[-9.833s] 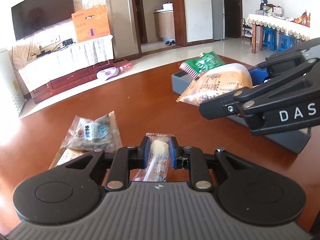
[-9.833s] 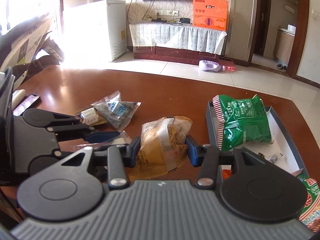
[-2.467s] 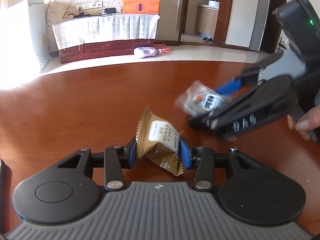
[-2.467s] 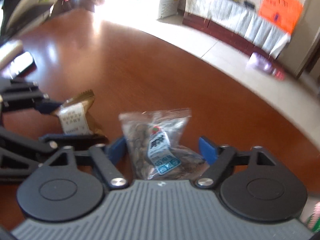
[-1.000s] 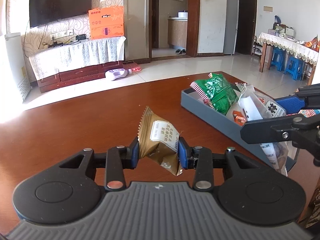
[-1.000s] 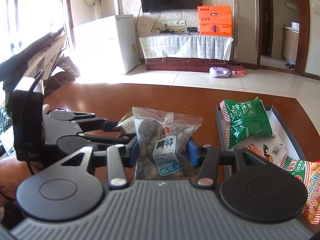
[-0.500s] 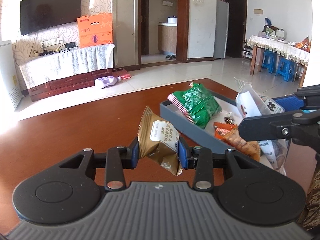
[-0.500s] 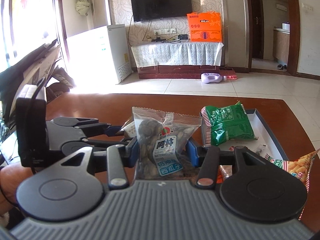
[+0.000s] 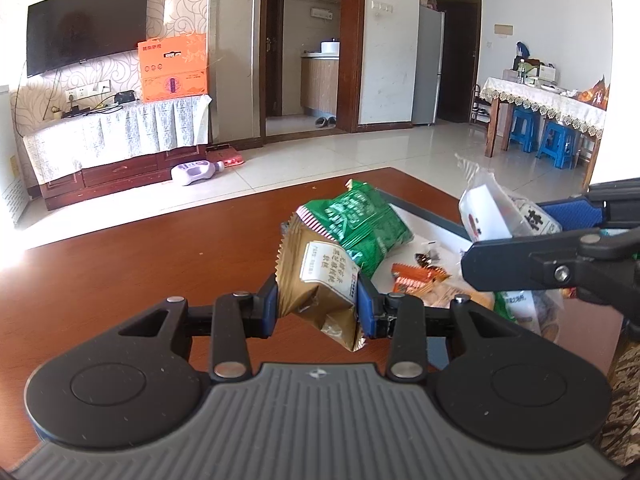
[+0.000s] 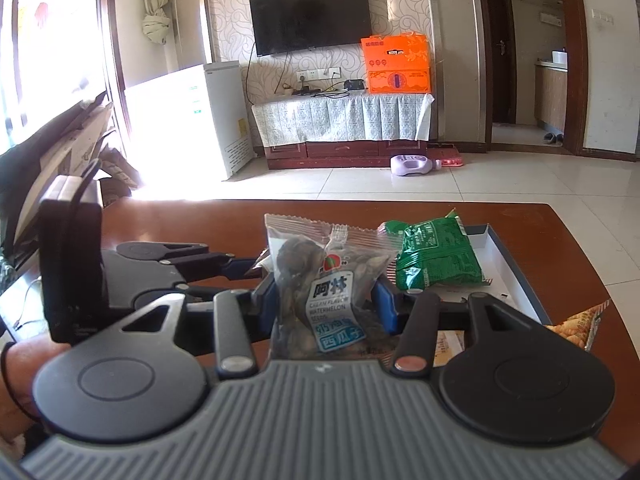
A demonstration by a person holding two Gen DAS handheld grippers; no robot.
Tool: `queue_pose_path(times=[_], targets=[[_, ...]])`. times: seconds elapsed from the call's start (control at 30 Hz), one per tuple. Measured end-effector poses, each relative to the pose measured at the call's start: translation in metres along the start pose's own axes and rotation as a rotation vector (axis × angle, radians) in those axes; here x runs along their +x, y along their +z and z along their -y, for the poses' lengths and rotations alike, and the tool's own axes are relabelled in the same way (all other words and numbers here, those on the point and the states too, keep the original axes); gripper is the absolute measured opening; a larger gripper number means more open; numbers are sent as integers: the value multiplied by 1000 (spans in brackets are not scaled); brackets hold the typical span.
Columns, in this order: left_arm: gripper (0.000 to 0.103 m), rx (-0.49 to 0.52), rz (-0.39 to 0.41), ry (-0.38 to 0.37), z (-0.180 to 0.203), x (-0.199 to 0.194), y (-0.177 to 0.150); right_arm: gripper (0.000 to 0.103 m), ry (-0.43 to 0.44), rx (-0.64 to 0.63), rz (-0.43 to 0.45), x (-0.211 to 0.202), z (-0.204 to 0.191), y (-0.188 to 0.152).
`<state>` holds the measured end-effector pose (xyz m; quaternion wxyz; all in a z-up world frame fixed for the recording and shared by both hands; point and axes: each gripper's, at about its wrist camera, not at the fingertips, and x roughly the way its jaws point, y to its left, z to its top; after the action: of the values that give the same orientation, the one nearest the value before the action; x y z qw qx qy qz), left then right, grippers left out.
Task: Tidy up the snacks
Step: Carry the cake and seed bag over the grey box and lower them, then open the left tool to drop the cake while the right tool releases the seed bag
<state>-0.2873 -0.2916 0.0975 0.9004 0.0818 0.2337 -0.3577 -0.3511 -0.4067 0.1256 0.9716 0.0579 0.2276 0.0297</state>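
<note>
Our left gripper (image 9: 316,304) clamps a gold packet (image 9: 320,284) betw its blue pads, lifted off the table (image 9: 132,264). Our right gripper (image 10: 326,304) pinches a clear seed bag (image 10: 324,284), also in the air. Both hang by the tray (image 10: 516,276) at the table's far right corner; in it a green bag (image 10: 434,256) at the far end, orange wrappers (image 9: 416,276) nearer us

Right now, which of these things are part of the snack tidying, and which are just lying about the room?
Part of the job:
gold packet in the left fingers
seed packet in the right fingers
green bag
grey tray

Just about:
television
orange box
purple bottle
</note>
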Motion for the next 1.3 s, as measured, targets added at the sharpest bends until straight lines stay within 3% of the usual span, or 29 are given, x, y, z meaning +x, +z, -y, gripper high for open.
queue_pose_path(times=[0.7, 1.3], targets=[[44, -13, 23, -79, 51, 55, 23, 52, -124, 82, 16, -22, 58, -11], [45, 2, -11, -94, 74, 123, 31, 52, -153, 104, -26, -11, 79, -15]])
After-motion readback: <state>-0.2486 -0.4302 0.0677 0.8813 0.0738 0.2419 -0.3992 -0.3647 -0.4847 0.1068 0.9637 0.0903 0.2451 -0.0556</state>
